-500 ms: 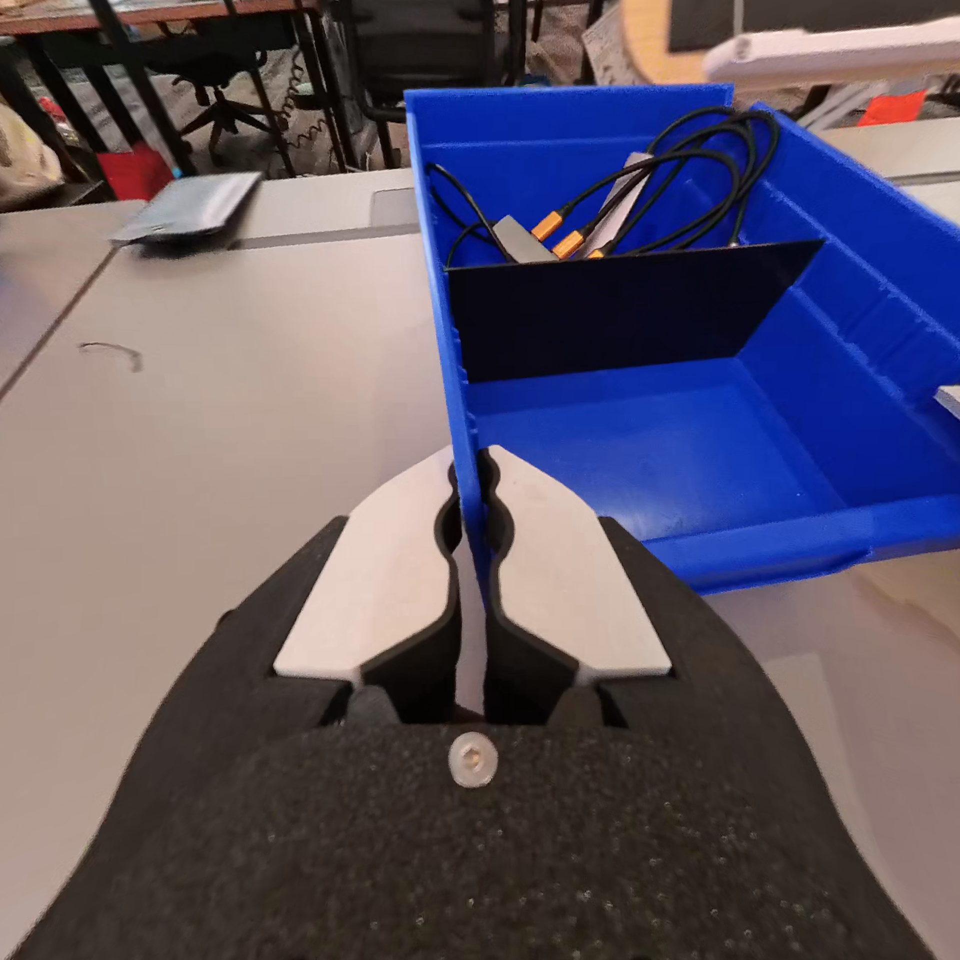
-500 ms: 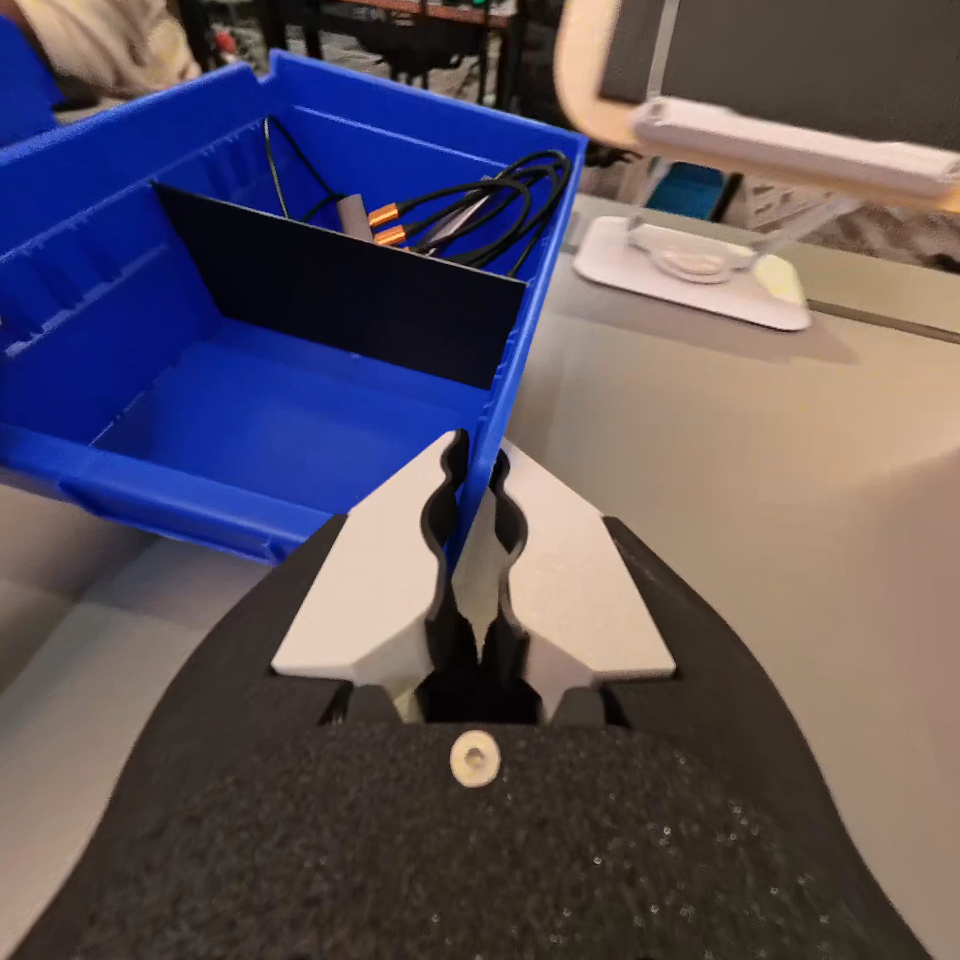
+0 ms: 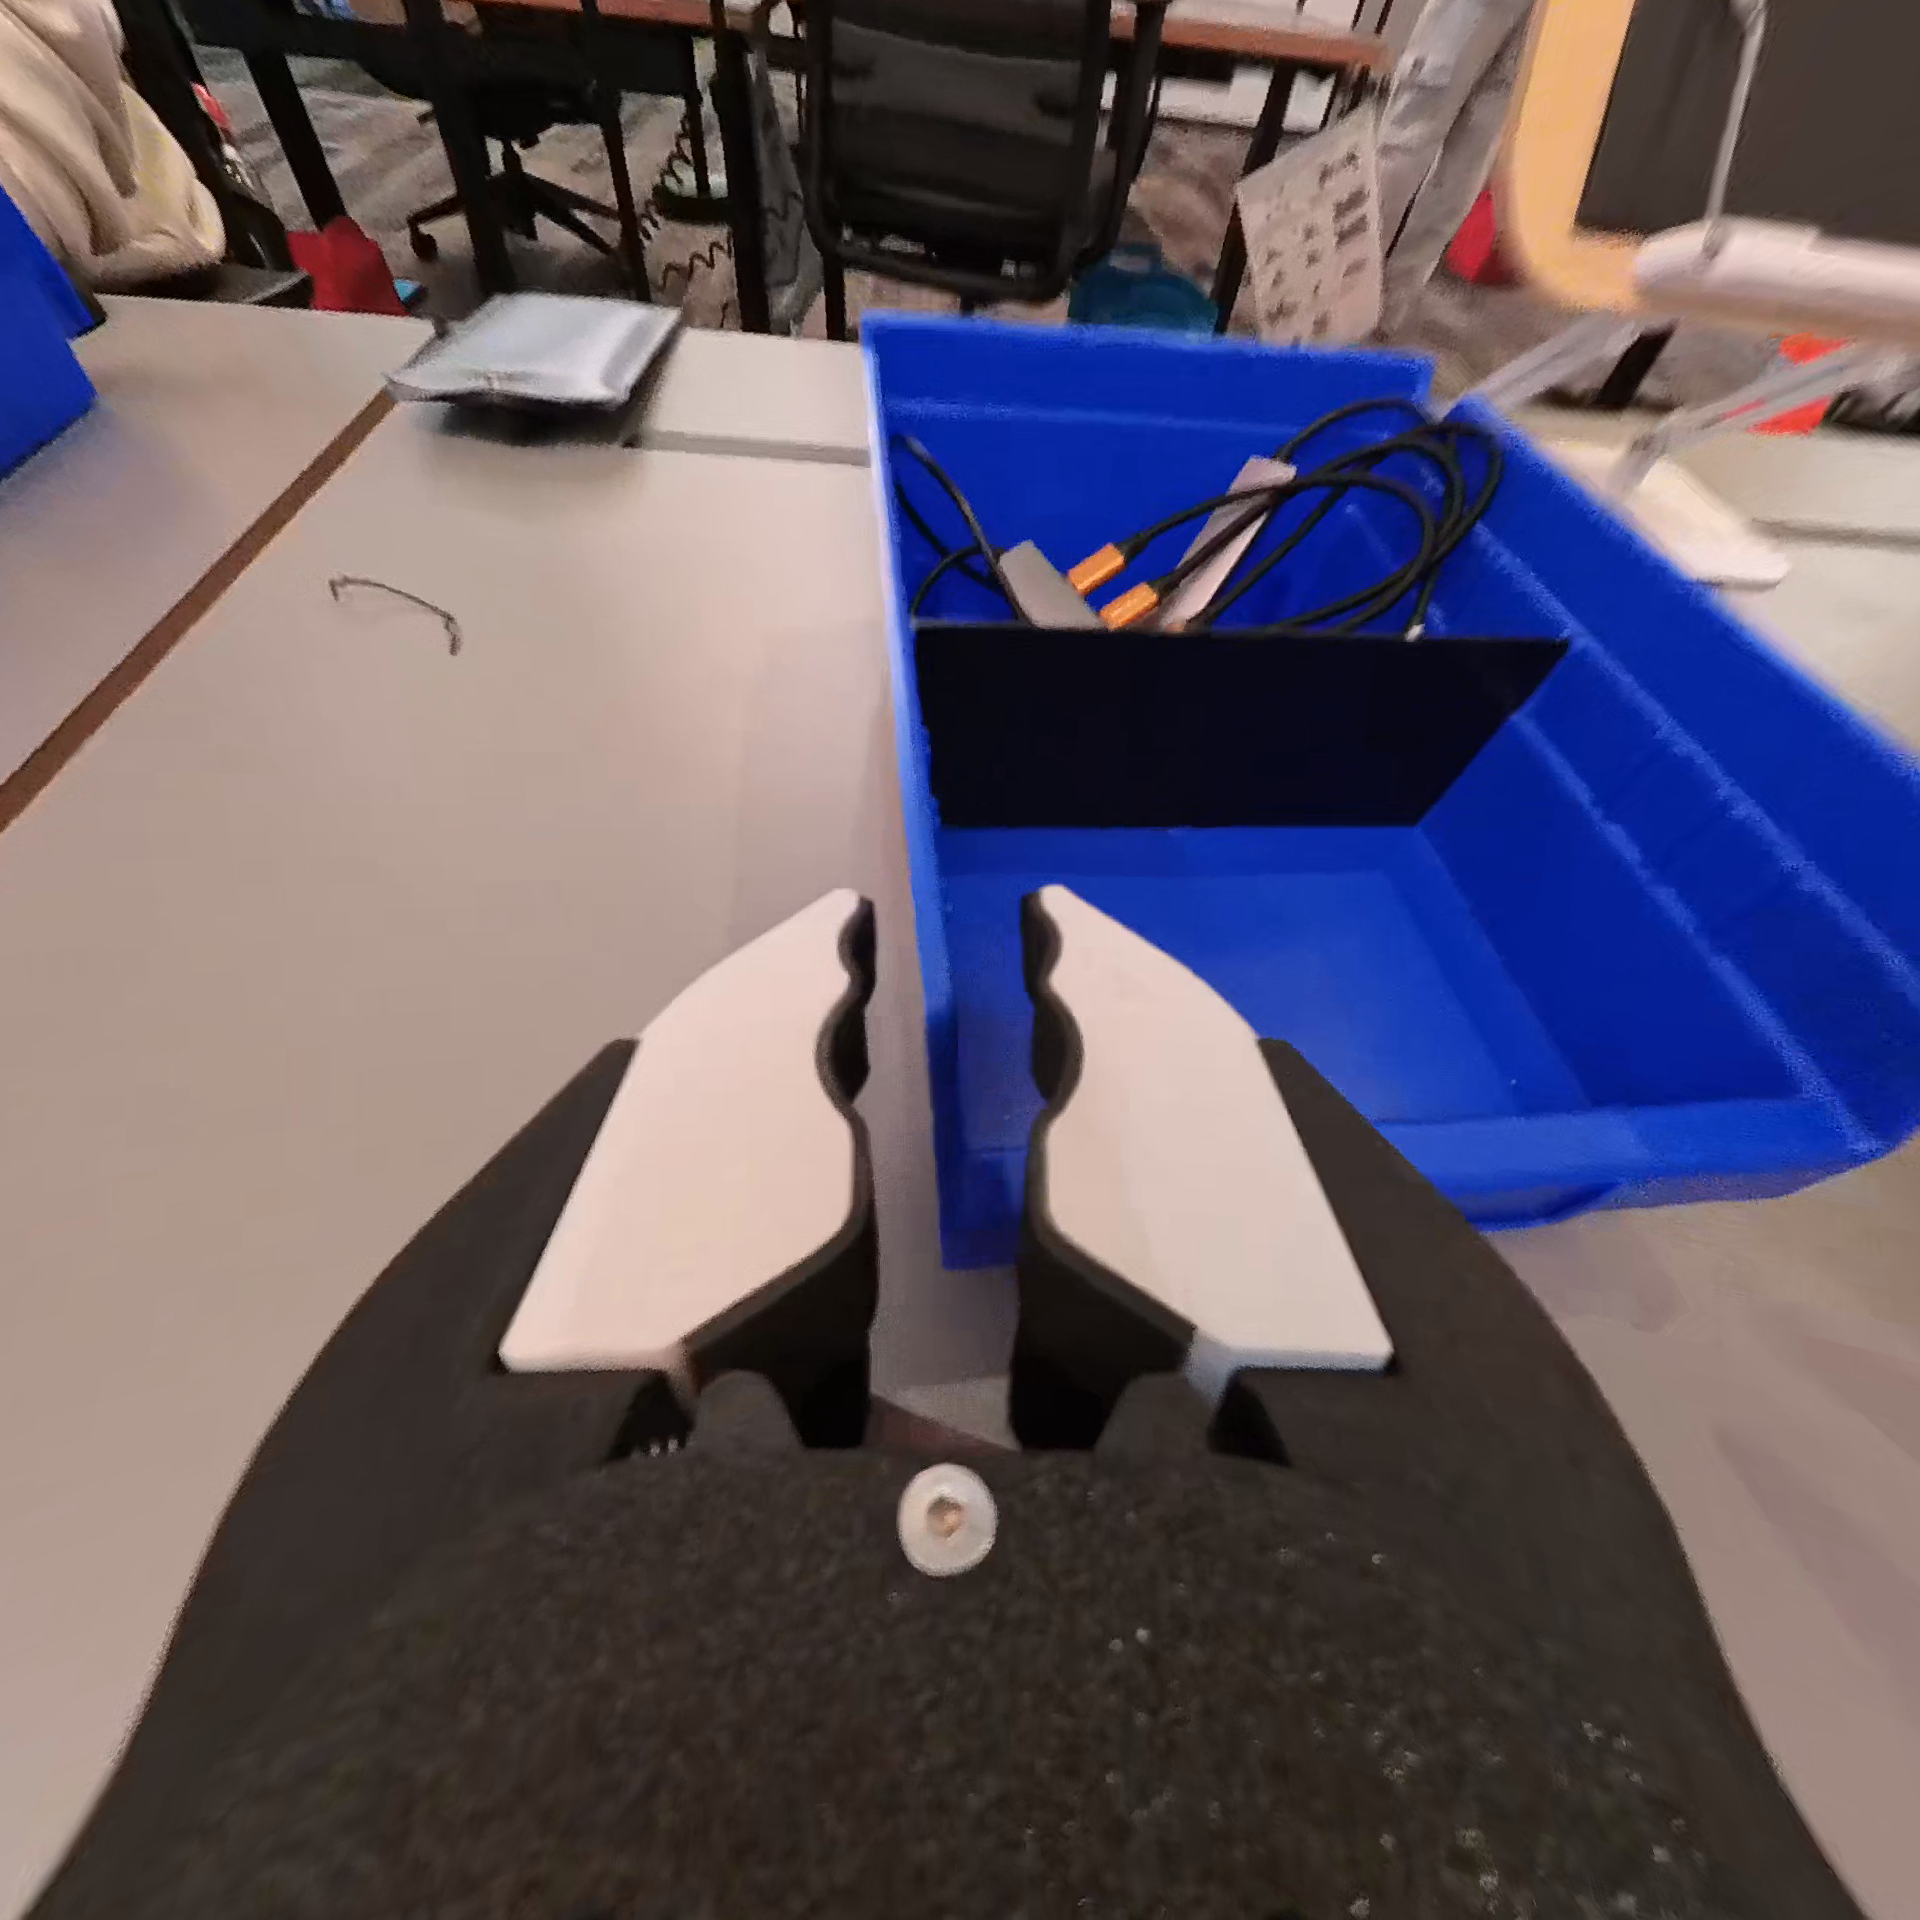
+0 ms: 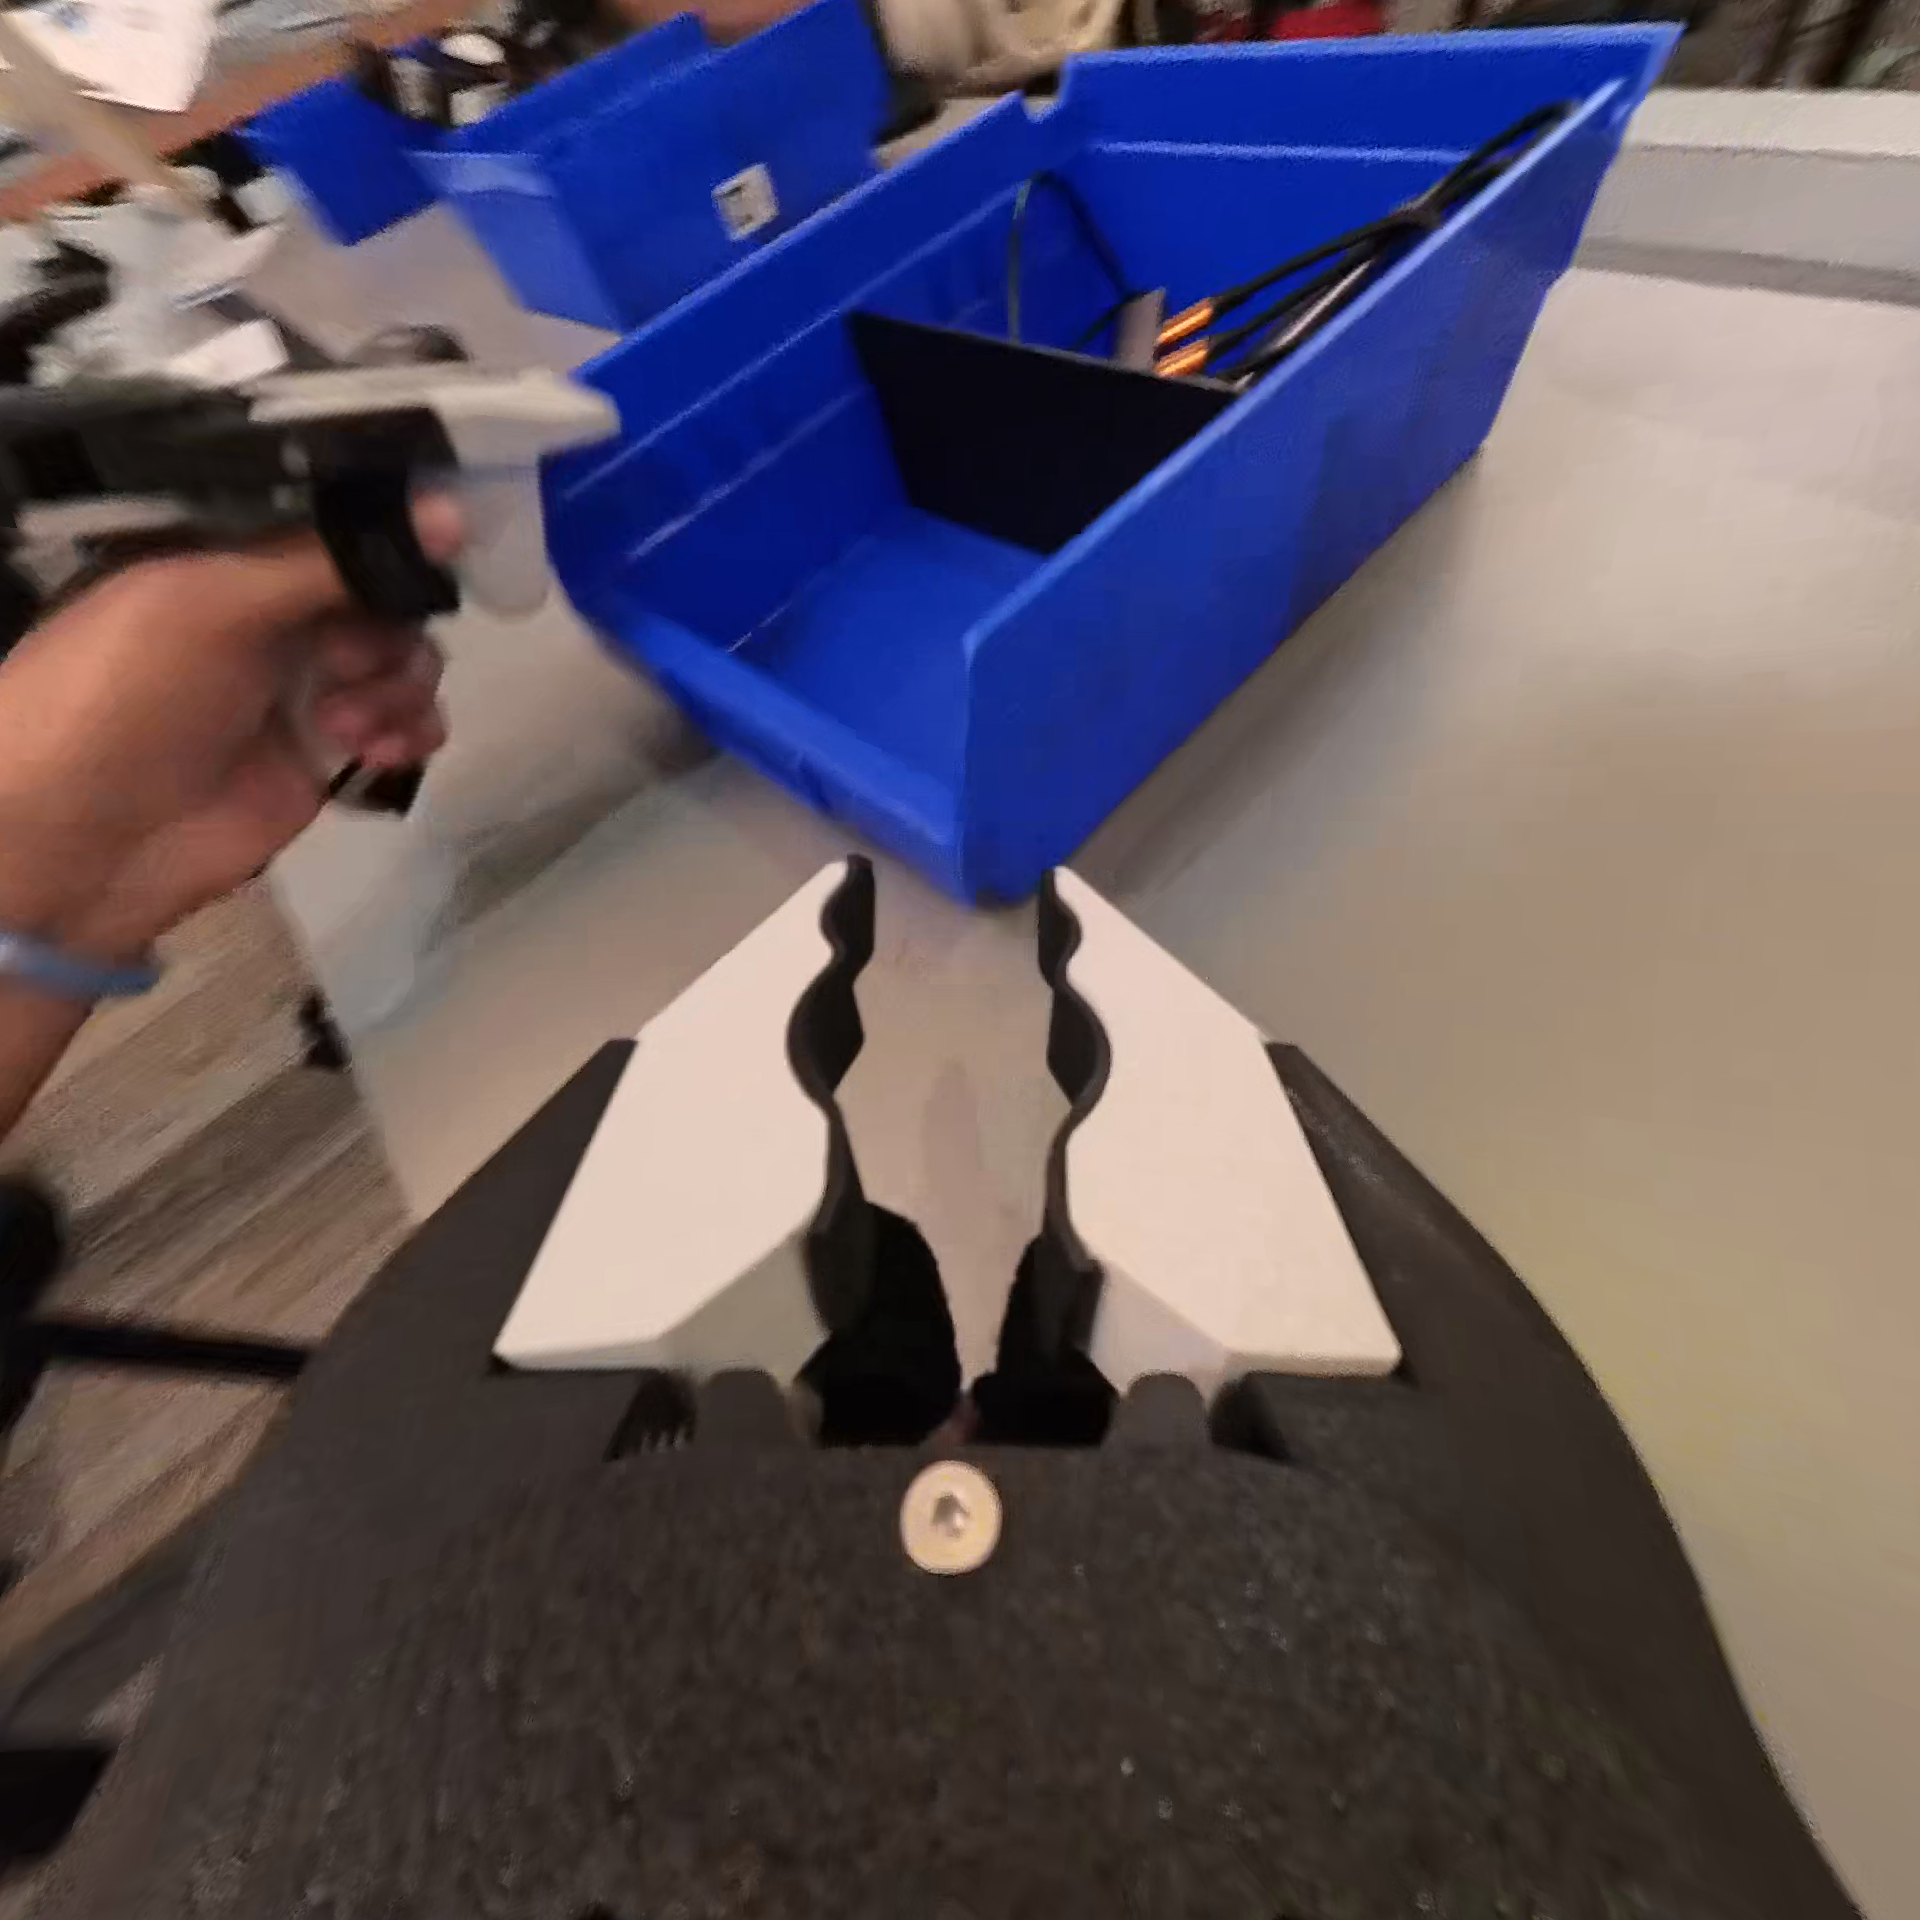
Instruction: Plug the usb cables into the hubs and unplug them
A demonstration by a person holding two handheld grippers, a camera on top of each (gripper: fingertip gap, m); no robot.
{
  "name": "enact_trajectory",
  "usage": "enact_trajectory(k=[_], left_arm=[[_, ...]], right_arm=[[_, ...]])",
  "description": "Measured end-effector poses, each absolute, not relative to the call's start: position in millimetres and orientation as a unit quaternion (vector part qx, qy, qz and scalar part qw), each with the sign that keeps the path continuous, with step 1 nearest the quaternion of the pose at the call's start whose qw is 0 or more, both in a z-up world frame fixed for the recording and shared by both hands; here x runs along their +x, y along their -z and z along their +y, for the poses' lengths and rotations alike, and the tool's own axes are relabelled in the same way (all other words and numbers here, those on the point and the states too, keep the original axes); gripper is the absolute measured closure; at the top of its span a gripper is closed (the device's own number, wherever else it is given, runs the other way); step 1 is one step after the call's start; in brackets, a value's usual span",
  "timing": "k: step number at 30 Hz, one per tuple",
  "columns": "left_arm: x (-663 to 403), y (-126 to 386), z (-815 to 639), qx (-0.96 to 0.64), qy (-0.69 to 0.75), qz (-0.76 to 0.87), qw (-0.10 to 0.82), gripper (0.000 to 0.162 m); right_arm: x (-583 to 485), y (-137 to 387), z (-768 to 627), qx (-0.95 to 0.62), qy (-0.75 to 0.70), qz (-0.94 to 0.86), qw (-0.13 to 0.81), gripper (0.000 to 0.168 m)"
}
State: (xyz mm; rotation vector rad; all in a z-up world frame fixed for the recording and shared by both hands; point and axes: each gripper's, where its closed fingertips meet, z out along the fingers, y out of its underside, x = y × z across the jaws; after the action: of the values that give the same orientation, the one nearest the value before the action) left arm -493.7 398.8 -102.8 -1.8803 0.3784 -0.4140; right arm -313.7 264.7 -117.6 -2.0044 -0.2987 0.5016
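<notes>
The grey counter (image 3: 436,935) fills both views. On it stands a blue bin (image 3: 1714,748), the biggest thing there, reaching in the left wrist view from the centre toward 2 o'clock. A dark divider (image 3: 1226,727) stands upright across it and parts it in two. The far compartment, at 1 o'clock, holds a tangle of black cables (image 3: 1382,520) with orange plugs (image 3: 1112,587) and grey adapters (image 3: 1039,571); the near compartment shows only its blue floor.

The left claw (image 3: 948,914) has its fingers apart, one on each side of the bin's near left wall, neither visibly touching it. The right claw (image 4: 954,883) is also spread wide and holds nothing; the bin's near right corner sits just ahead of its tips, at 12 o'clock, apart from them.

In the right wrist view a hand (image 4: 177,727) at 9 o'clock grips the handle of the other tool. A second blue bin (image 4: 665,197) stands at 11 o'clock. In the left wrist view a grey pouch (image 3: 540,348) lies at 11 o'clock, and a thin dark wire loop (image 3: 400,608) lies at 10 o'clock on the counter.
</notes>
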Motion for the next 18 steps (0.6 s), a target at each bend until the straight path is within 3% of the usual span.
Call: enact_trajectory(k=[4, 6, 10, 13, 18], left_arm=[[-486, 35, 369, -0.711, 0.280, 0.118, 0.634, 0.128], [-486, 27, 355, -0.703, 0.284, 0.108, 0.642, 0.127], [-452, 67, 314, -0.735, 0.319, 0.127, 0.585, 0.128], [-416, 110, 288, -0.795, 0.319, 0.159, 0.490, 0.131], [-387, 108, 276, -0.767, 0.322, 0.244, 0.498, 0.128]], right_arm=[[-229, 119, 215, -0.830, -0.194, -0.121, 0.508, 0.135], [-170, 115, 192, -0.830, -0.154, -0.083, 0.529, 0.133], [-71, 101, 129, -0.794, -0.155, 0.029, 0.586, 0.128], [15, 98, 90, -0.762, -0.069, 0.104, 0.636, 0.135], [89, 95, 84, -0.737, -0.061, 0.192, 0.645, 0.134]])
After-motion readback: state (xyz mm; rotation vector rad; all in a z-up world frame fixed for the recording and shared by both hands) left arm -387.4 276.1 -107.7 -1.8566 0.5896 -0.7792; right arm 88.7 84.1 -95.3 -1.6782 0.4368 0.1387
